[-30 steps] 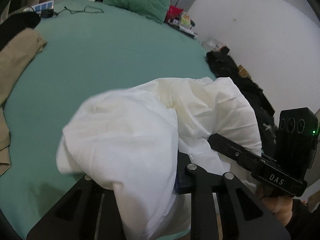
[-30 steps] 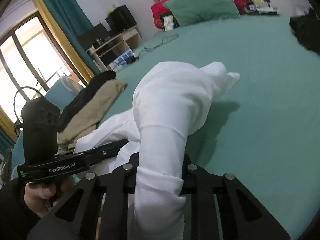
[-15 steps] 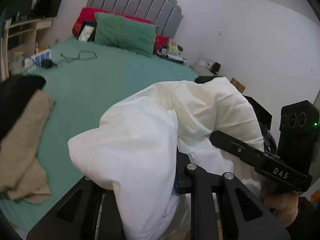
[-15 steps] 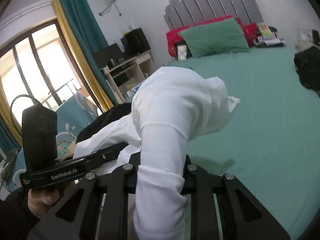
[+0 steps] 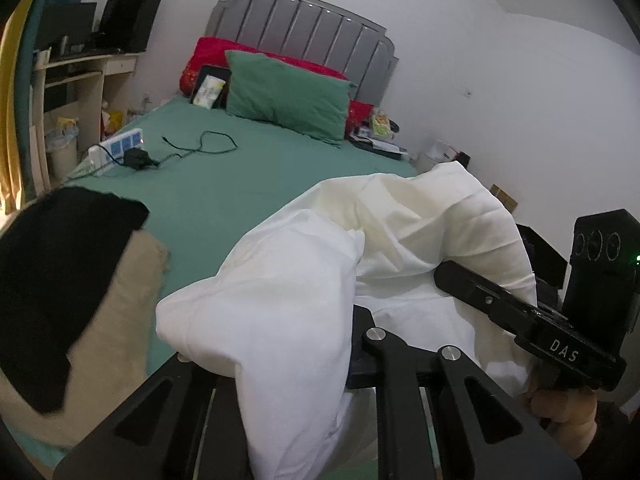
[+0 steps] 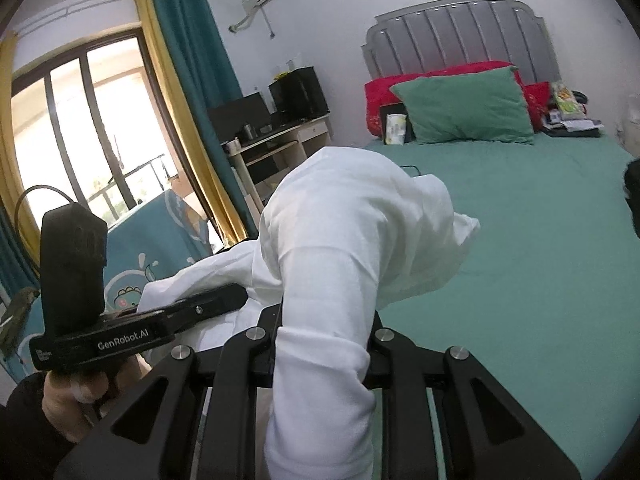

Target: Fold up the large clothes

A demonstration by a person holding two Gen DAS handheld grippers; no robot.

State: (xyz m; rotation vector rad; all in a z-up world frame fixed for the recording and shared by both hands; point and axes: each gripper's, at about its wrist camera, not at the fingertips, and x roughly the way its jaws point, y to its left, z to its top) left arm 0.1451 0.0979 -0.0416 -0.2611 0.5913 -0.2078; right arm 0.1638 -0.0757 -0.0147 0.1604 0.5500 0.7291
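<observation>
A large white garment (image 5: 304, 312) hangs bunched in the air above the green bed (image 5: 224, 192). My left gripper (image 5: 288, 364) has a thick fold of it between its jaws, which are closing on it; the fingertips are buried in cloth. My right gripper (image 6: 324, 344) is shut on another fold of the white garment (image 6: 344, 240), which drapes over its fingers. Each gripper shows in the other's view: the right gripper (image 5: 452, 276) beside the cloth on the right, the left gripper (image 6: 236, 296) on the left. A person's hand (image 6: 76, 400) holds each handle.
Black clothing (image 5: 56, 264) lies over a beige garment (image 5: 120, 320) at the bed's left edge. A charger cable (image 5: 208, 146) and power strip (image 5: 120, 146) lie farther up, near a green pillow (image 5: 288, 96). A desk (image 6: 280, 140) and window (image 6: 80, 140) stand to the left.
Both grippers have risen with the white garment, lifting it off the bed. The views now tilt up, showing the headboard and walls.
</observation>
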